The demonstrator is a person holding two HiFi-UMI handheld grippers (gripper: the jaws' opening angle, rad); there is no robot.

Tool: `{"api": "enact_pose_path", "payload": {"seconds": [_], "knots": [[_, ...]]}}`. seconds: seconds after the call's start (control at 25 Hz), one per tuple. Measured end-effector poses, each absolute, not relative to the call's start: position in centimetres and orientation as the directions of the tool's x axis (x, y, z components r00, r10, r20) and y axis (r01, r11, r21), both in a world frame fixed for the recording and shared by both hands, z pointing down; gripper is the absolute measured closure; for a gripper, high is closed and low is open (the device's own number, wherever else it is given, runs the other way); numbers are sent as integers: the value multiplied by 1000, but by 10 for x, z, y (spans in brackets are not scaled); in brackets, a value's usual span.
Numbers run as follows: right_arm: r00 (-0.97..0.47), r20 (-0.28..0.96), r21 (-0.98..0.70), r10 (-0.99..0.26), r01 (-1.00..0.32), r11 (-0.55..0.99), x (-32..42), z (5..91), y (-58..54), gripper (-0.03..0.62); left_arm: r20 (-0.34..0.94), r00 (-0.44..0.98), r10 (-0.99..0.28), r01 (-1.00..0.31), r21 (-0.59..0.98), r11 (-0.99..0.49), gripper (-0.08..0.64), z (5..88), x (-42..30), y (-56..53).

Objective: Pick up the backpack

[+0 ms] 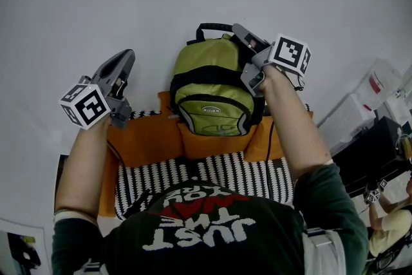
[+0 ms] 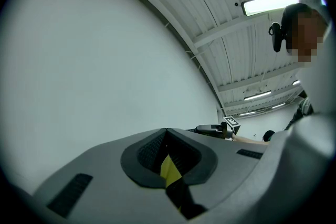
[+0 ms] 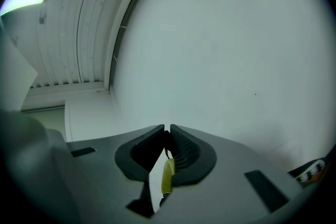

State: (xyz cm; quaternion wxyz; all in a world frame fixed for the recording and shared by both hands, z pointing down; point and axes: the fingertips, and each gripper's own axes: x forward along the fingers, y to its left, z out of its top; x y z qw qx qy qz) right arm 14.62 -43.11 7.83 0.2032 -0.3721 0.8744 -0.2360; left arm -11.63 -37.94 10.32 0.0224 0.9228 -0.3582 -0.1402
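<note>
White wall point(image 3: 236, 34) meets ribbed ceiling point(image 3: 68, 23); backpack point(image 1: 212, 90) beside striped mat point(image 1: 212, 174).

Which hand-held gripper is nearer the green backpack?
Right. The right hand-held gripper sits at the top right corner of the backpack, touching it. The left hand-held gripper hangs off to the backpack's left, clear of it.

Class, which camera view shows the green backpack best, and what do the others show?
The head view: the whole backpack shows upright, with its black handle on top. The left and right gripper views each show only a yellow-green sliver between the jaws, perhaps its fabric.
</note>
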Motion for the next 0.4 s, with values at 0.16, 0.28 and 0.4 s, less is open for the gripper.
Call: {"api": "enact_pose_path", "payload": {"seconds": [0.16, 0.28, 0.4], "knots": [[-649, -171, -574, -741, -546, 611, 147, 79, -432, 535, -235, 701, -673, -657, 154, -738, 549, 103, -115, -380], [-656, -169, -577, -736, -539, 613, 145, 77, -430, 535, -232, 700, -675, -658, 157, -737, 549, 102, -115, -379], [-663, -168, -575, -730, -535, 619, 141, 76, -426, 535, -233, 701, -674, -657, 156, -737, 549, 100, -115, -375]]}}
